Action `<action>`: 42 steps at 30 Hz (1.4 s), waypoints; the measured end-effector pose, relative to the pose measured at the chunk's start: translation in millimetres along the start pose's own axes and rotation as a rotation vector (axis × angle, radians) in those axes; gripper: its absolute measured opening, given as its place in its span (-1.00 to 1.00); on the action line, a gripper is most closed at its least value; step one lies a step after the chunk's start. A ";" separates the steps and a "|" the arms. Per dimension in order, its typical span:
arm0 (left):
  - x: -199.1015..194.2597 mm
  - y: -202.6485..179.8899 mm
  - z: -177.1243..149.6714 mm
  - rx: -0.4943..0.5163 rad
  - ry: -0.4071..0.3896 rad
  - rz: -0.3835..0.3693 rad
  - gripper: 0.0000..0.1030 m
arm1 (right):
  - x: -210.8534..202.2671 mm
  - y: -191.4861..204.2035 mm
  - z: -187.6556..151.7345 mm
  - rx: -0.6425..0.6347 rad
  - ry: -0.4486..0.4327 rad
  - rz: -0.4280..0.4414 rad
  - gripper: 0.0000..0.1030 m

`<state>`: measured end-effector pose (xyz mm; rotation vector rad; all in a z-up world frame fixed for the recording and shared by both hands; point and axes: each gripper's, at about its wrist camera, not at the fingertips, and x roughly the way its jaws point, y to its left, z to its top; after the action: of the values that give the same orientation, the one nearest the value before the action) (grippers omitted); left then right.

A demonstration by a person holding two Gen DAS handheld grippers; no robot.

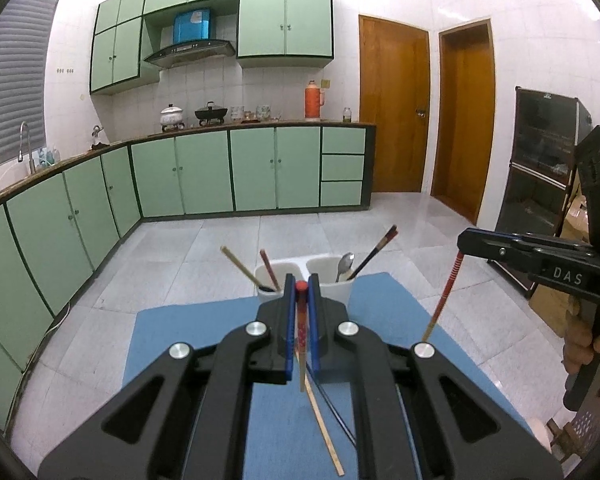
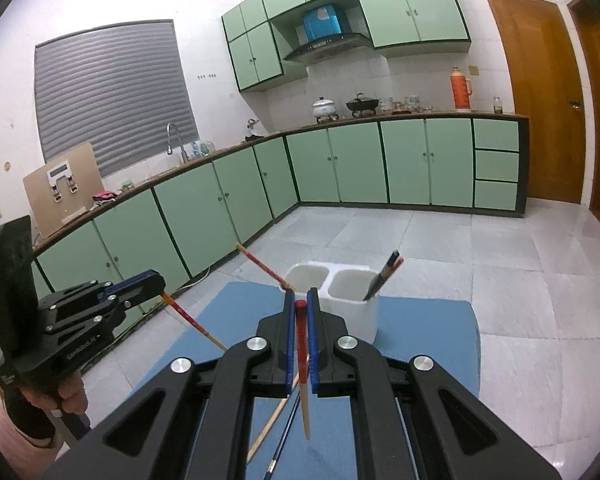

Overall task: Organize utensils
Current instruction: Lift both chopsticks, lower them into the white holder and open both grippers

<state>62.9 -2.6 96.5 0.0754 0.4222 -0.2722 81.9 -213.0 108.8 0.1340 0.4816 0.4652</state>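
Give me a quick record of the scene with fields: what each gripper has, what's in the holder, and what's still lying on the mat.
left gripper: shut on a red chopstick, lifted off the mat
right gripper: shut on a second red chopstick, also lifted
holder: white, two compartments, at the far edge of the blue mat
left compartment: tan and red chopsticks
right compartment: spoon and dark chopsticks
still lying on mat: one tan chopstick and one dark chopstick, crossing
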 end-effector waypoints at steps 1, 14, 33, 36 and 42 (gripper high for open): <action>0.8 0.1 4.1 0.000 -0.007 -0.003 -0.90 | 0.5 -0.7 3.9 -0.004 -0.004 0.001 -0.89; 9.1 -5.4 63.1 -0.005 -0.124 -0.030 -0.90 | -0.5 5.3 73.5 -0.067 -0.123 0.013 -0.89; 114.1 17.4 99.1 -0.045 -0.095 0.022 -0.90 | 96.8 -39.3 128.8 -0.019 -0.153 -0.081 -0.89; 132.0 22.8 92.7 -0.046 -0.067 0.023 -0.90 | 116.7 -45.7 119.1 -0.007 -0.120 -0.075 -0.89; 156.8 31.6 81.8 -0.051 -0.016 0.023 -0.90 | 139.7 -51.5 93.7 -0.007 -0.064 -0.060 -0.89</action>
<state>241.3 -21.2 106.5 0.0284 0.4121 -0.2391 256.4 -195.8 121.3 0.1269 0.4203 0.4030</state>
